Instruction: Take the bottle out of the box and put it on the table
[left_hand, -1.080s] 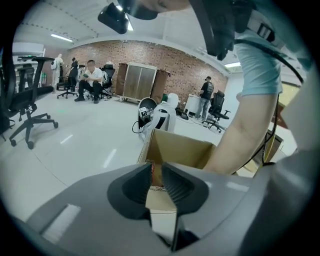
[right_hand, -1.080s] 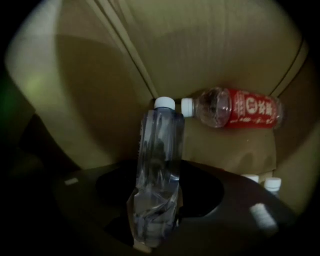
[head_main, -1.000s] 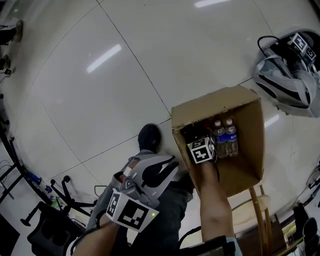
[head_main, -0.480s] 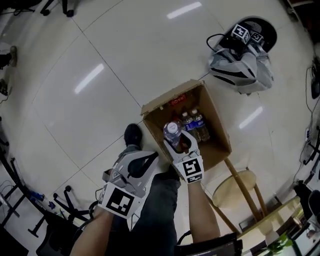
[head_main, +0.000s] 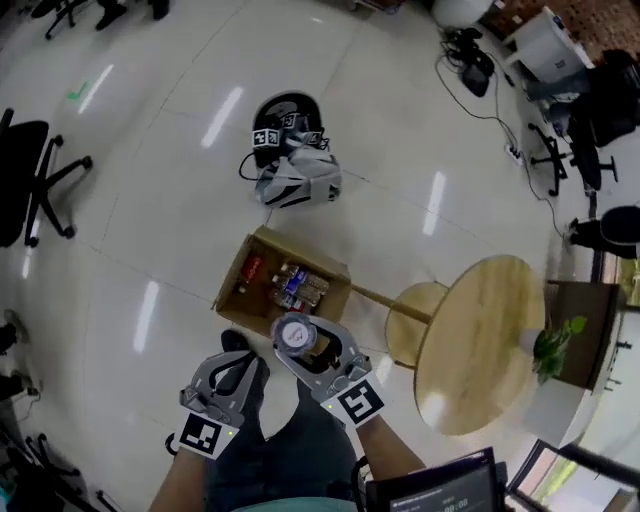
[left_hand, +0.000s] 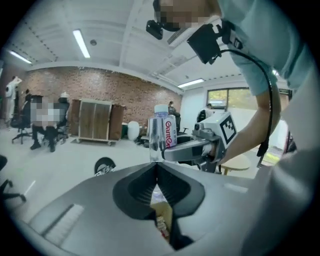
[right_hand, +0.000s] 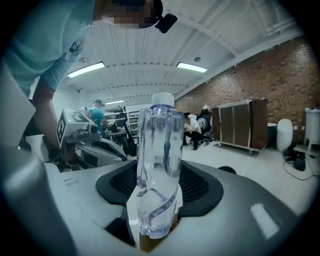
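A clear water bottle (head_main: 296, 332) with a white cap stands upright between the jaws of my right gripper (head_main: 304, 345), which is shut on its lower body; the right gripper view shows the bottle (right_hand: 159, 165) close up. It hangs well above the open cardboard box (head_main: 238, 278) on the floor, where several more bottles (head_main: 299, 287) lie. My left gripper (head_main: 228, 378) is just left of the right one, shut with nothing in it (left_hand: 156, 164). In the left gripper view the held bottle (left_hand: 161, 132) rises past its jaws. The round wooden table (head_main: 478, 345) is to the right.
A low round wooden stool (head_main: 408, 322) stands between box and table. A grey bag with a black helmet (head_main: 293, 170) lies on the floor beyond the box. Office chairs (head_main: 35, 180) and cables ring the floor; a potted plant (head_main: 553, 345) sits right of the table.
The right gripper has risen out of the box with the bottle, high above the floor. The left gripper has risen too. The head view has swung to bring in the table.
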